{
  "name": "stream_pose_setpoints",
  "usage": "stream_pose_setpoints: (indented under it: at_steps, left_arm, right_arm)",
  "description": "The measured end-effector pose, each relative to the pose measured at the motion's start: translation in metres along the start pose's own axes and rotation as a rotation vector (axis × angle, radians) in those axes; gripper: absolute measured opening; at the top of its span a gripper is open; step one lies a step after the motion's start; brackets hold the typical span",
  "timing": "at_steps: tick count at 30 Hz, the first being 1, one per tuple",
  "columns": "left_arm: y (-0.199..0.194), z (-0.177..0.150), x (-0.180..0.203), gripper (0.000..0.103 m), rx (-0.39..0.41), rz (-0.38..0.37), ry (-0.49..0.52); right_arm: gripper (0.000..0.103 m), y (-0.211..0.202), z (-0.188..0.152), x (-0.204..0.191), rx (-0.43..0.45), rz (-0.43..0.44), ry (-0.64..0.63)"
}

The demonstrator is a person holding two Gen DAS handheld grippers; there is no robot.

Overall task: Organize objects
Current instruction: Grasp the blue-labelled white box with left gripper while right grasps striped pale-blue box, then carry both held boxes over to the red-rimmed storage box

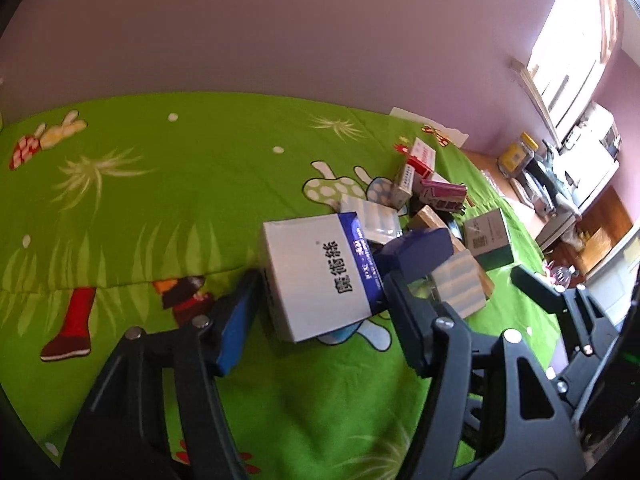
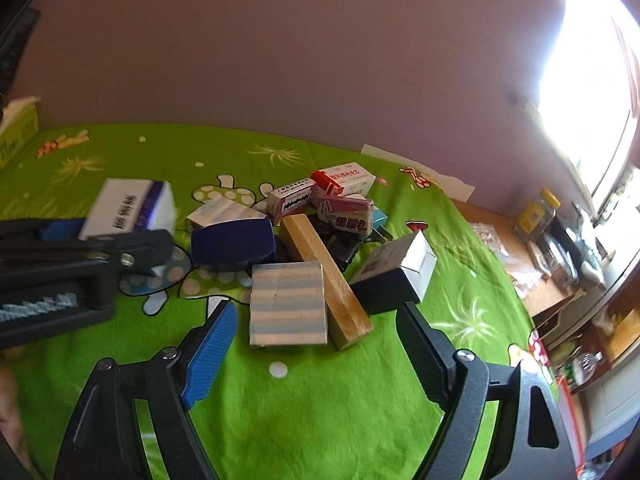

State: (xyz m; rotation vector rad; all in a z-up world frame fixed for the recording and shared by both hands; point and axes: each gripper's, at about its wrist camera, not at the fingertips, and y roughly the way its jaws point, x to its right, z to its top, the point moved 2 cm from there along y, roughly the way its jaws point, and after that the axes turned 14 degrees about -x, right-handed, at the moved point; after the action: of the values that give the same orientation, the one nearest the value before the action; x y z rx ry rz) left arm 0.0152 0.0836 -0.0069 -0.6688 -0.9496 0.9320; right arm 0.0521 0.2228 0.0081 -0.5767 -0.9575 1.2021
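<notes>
- The left gripper (image 1: 316,300) straddles a white cardboard box with a blue band and black lettering (image 1: 320,276); whether its fingers press the box is unclear.
- The box sits on a bright green cartoon-print cloth (image 1: 160,200).
- Behind it lies a heap of small boxes (image 1: 432,196).
- The right gripper (image 1: 560,296) shows at the right edge.

Left gripper (image 1: 316,280) angles downward, its jaws part-closed around a white box, pads beside its sides. Right gripper (image 2: 316,320) angles downward beside it, jaws spread wide, gripping nothing.

white box (image 1: 320,276) with blue band, large black chinese characters, illegible
</notes>
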Motion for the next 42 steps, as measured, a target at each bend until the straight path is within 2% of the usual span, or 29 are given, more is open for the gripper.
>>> stream_pose_setpoints:
  at_steps: [10,13,16,27,42]
  left_arm:
    - [-0.001,0.000,0.004,0.066,0.007,-0.009,0.020]
    - [-0.002,-0.002,0.001,0.066,0.008,-0.016,0.017]
    - [-0.003,-0.001,0.002,0.066,0.013,-0.016,0.021]
    - [-0.013,-0.003,0.009,0.066,0.066,-0.034,0.057]
    - [-0.022,-0.016,0.059,0.066,0.083,-0.134,0.181]
  right_arm:
    - [0.056,0.013,0.004,-0.003,-0.050,-0.031,-0.004]
    - [0.054,0.013,0.004,-0.004,-0.052,-0.041,-0.008]
    - [0.043,0.011,0.003,-0.006,-0.041,-0.070,-0.006]
    - [0.043,-0.001,-0.001,0.006,0.001,-0.009,0.049]
    - [0.043,-0.036,-0.017,0.063,0.019,-0.036,0.174]
